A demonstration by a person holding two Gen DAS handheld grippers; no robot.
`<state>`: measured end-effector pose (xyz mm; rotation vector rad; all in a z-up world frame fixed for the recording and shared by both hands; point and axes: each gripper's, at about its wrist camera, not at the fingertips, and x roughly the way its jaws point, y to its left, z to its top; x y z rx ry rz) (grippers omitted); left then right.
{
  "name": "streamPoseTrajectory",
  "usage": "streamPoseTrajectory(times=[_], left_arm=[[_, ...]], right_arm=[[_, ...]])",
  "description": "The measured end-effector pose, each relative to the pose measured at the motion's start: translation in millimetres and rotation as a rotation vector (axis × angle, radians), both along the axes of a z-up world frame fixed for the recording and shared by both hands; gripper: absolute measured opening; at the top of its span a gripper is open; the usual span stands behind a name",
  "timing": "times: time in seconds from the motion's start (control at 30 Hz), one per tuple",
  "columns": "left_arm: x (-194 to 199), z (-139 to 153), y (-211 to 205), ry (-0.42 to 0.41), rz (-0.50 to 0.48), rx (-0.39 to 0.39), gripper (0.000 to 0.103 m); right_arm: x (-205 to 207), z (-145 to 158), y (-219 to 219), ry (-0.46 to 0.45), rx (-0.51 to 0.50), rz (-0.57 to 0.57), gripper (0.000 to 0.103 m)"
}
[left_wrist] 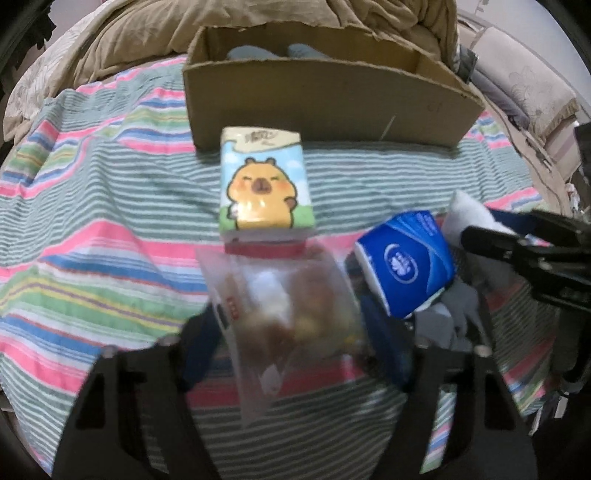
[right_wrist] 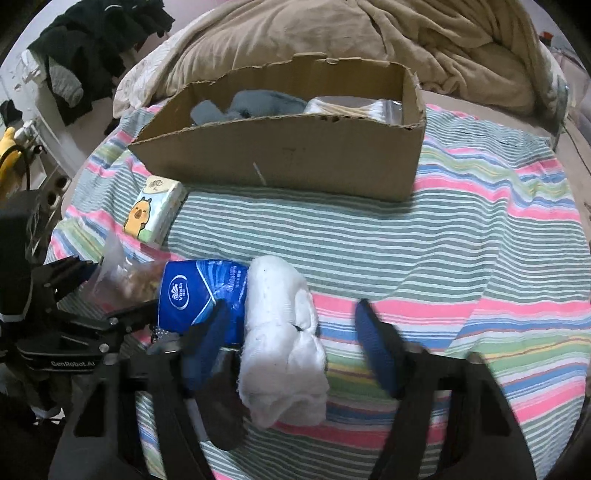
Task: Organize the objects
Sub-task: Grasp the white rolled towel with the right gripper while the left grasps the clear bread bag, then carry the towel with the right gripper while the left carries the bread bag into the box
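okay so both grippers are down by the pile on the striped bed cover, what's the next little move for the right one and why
Probably close the open right gripper on the rolled white sock. The sock already lies between its blue fingers, while the brown cardboard box behind holds grey socks. The left gripper straddles the clear snack bag.

A striped bedspread (right_wrist: 461,236) in green, pink and blue covers the bed – behind it lies a rumpled tan duvet (right_wrist: 295,33). Dark clothes (right_wrist: 96,48) hang at the far left, above something yellow (right_wrist: 9,155) – too cut off to tell what
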<state>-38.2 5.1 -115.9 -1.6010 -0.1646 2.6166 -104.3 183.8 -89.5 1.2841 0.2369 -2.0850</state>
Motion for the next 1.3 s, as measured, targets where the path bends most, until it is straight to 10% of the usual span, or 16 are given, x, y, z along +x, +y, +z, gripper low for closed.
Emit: streamPoseTrajectory(times=[0.1,0.8,1.3], left_arm=[[2,2,-3,0.016,0.005,0.019,0.066],[10,76,-45,0.183,0.065,0.157,0.066],[-11,118,-70,0.318,0.109,0.094,0.066]], right_arm=[[2,-4,-2,-0.007,0.002,0.024,0.037],[1,63,13,0.131,-0.11,-0.016,0.037],[-18,93,7,0.204,-0.148,-0.026,0.037]])
